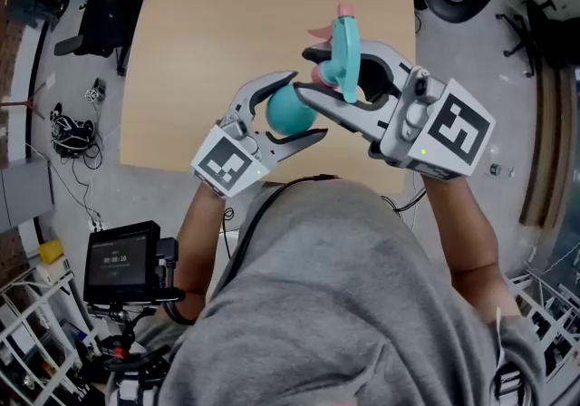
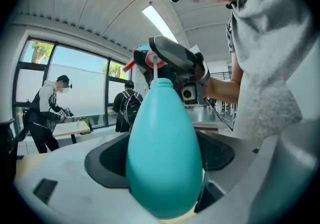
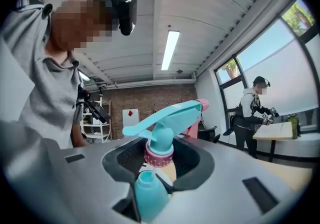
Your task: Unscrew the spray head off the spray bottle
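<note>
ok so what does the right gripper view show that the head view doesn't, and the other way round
Only the right gripper view: the pink collar lifted clear of the bottle, a thin tube bridging the gap, and a person standing in the background.
Only the head view: the left gripper with fingers around the bottle's round body, the wooden table below, a small screen at lower left.
Both: the teal spray head held in the right gripper.
</note>
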Available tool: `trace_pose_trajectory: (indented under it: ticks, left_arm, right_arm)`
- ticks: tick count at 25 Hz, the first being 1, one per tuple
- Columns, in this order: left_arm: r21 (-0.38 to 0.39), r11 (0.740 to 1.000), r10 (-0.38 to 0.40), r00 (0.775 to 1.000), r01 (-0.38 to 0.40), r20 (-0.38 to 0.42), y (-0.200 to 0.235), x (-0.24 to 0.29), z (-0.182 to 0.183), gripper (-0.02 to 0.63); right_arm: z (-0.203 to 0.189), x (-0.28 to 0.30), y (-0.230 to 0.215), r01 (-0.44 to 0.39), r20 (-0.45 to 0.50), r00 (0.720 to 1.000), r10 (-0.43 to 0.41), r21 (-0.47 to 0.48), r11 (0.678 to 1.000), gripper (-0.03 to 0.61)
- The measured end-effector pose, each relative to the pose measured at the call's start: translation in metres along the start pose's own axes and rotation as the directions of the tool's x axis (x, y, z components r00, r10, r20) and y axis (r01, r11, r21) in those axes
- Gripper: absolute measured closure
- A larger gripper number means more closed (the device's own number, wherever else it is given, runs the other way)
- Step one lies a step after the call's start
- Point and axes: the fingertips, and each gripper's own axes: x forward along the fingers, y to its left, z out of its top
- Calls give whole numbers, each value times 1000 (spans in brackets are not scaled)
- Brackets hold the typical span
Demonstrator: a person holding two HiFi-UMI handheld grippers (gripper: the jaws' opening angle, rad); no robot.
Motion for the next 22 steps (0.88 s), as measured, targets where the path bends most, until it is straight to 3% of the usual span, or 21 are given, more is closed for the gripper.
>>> trace_pose_trajectory:
  ticks: [3,6,11,15,18,22]
  left_arm:
    - [-41,999,24,1000,-24,0,0,-8,-26,215]
    - [-32,996,82,997,-82,-17,11,-5,-61,215]
    - [-80,978,185,978,-193,-95,66,-8,-182,215]
    - [-146,954,238,956,-263,-169,75,-4,-234,215]
    - [-177,948,232,955,-264,-182,71,0,-247,215]
    - [-226,942,214,962,-249,-168,88,-23,-290,215]
  right_arm:
    - [6,-1,5,1,14,1000,-1,21,1000,436]
    - [10,-2,-4,52,6,999,-52,18,998,436]
    - [-37,24,-54,158,-78,984,-160,-25,987,436]
    - [-56,23,-64,209,-147,967,-210,-24,978,436]
    - [-94,21,-76,252,-277,926,-256,-52,966,436]
    - [-197,51,-104,302,-504,805,-313,-104,947,435]
